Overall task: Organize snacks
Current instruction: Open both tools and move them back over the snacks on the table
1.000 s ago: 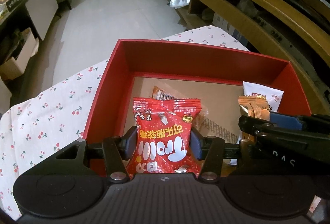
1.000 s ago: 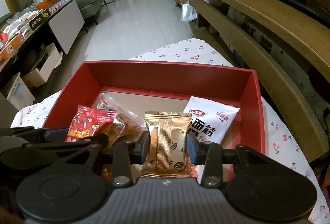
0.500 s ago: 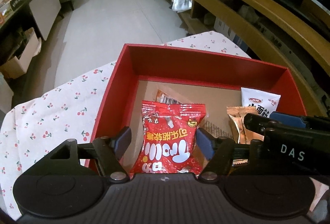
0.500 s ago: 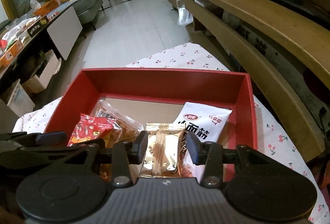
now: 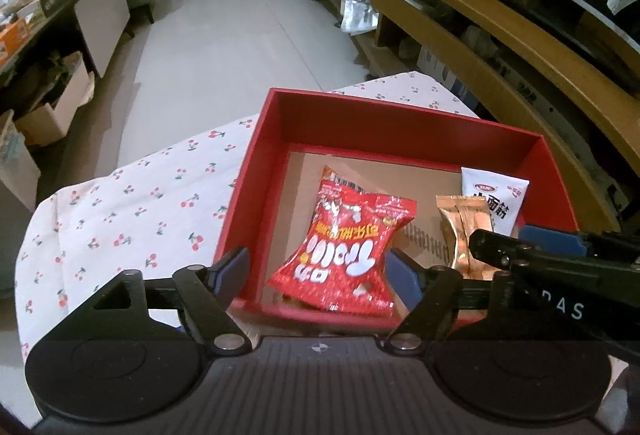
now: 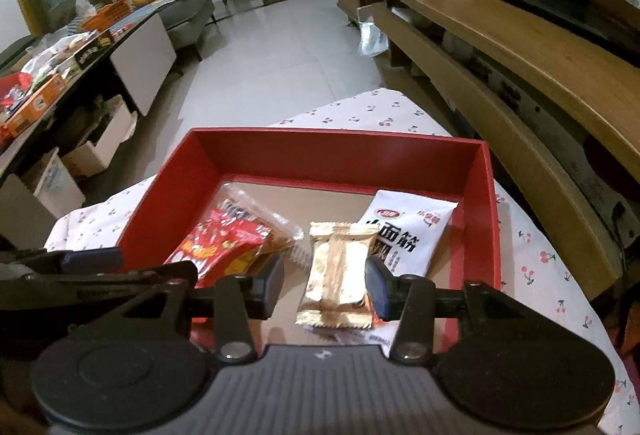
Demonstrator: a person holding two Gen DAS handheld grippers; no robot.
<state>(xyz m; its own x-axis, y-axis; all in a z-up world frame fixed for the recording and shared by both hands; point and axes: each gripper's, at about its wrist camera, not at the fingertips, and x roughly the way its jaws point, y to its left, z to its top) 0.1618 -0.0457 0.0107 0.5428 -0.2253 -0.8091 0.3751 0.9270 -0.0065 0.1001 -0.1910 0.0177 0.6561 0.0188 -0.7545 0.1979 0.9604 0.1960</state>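
Note:
A red box (image 5: pixel 400 123) (image 6: pixel 336 151) stands on the cherry-print tablecloth (image 5: pixel 132 203). In it lie a red Trolli packet (image 5: pixel 344 251) (image 6: pixel 224 247), a gold packet (image 5: pixel 464 227) (image 6: pixel 338 275), a white packet (image 5: pixel 494 199) (image 6: pixel 404 231) and a clear packet (image 6: pixel 272 223) under the red one. My left gripper (image 5: pixel 320 275) is open above the box's near edge, with the red packet lying loose between its fingers. My right gripper (image 6: pixel 324 287) is open around the gold packet, which lies in the box.
A long wooden TV bench (image 6: pixel 520 47) runs along the right. A low table with clutter (image 6: pixel 60 67) and cardboard boxes (image 5: pixel 52 111) stand at the left. Tiled floor (image 5: pixel 224 35) lies beyond the table.
Both grippers have opened, let go of the red and gold packets into the box, and drawn back and up.

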